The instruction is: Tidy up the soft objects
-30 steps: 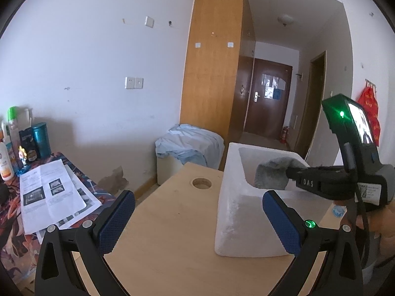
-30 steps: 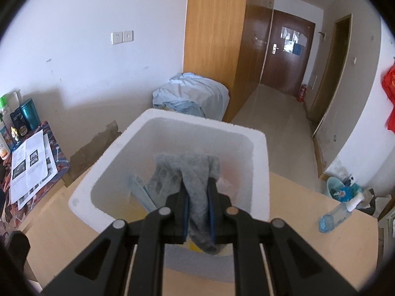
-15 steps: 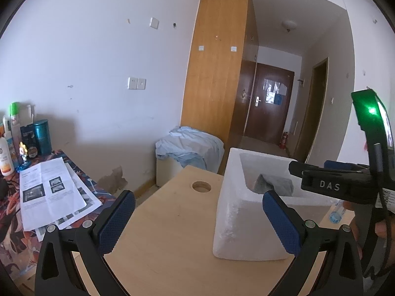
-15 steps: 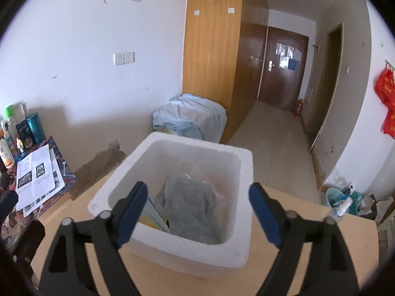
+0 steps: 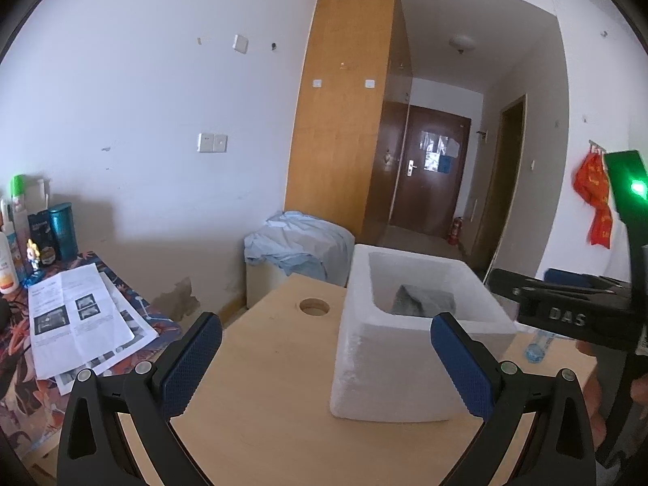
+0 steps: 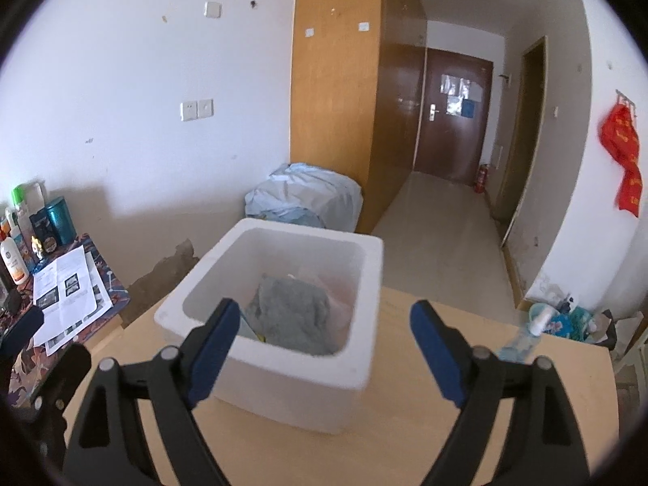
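A grey cloth (image 6: 293,314) is seen lying inside the white foam box (image 6: 366,279) on the tabletop (image 6: 425,417), so the drop-off step is judged done. The jaws of the right gripper (image 6: 324,348) are spread wide and empty above the box's near edge; those of the left gripper (image 5: 326,362) are likewise spread with nothing between. Another soft item must be found next, though none is shown on the tabletop

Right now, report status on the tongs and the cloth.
Left tongs open, empty. Right tongs open, empty. Grey cloth lies in white foam box. Nothing in the way.
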Demonstrator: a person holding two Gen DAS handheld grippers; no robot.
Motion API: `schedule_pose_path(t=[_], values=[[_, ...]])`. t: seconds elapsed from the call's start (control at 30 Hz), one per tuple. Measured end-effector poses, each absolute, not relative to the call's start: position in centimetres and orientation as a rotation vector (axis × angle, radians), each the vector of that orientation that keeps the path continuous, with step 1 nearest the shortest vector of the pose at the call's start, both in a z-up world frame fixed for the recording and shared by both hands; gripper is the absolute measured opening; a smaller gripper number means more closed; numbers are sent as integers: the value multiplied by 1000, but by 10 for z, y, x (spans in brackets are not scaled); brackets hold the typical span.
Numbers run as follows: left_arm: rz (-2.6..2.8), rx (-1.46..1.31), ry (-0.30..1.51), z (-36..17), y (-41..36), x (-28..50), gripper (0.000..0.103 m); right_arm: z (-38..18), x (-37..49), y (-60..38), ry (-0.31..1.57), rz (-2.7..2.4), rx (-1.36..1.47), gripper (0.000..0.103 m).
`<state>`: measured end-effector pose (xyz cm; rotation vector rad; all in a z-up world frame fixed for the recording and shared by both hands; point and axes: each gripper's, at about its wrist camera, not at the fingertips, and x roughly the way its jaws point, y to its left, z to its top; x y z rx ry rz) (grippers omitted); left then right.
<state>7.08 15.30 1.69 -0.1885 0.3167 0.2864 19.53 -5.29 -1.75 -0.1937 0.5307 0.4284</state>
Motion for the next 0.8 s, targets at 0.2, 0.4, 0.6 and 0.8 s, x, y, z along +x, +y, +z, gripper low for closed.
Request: schedule_pose_path(t=[0.2,0.4,0.6,0.8], values=[[240,-178,310,21,135,58,103,-9,164,-93,506,385,-134,89],[171,-161,303,24,110,48,103,-11,133,-135,489,326,-76,89],[83,-141,304,24,82,40,103,-18,107,-162,475,276,-35,89],[-4,-92,287,22,49,30,103,-26,81,-186,449,229,5,89]])
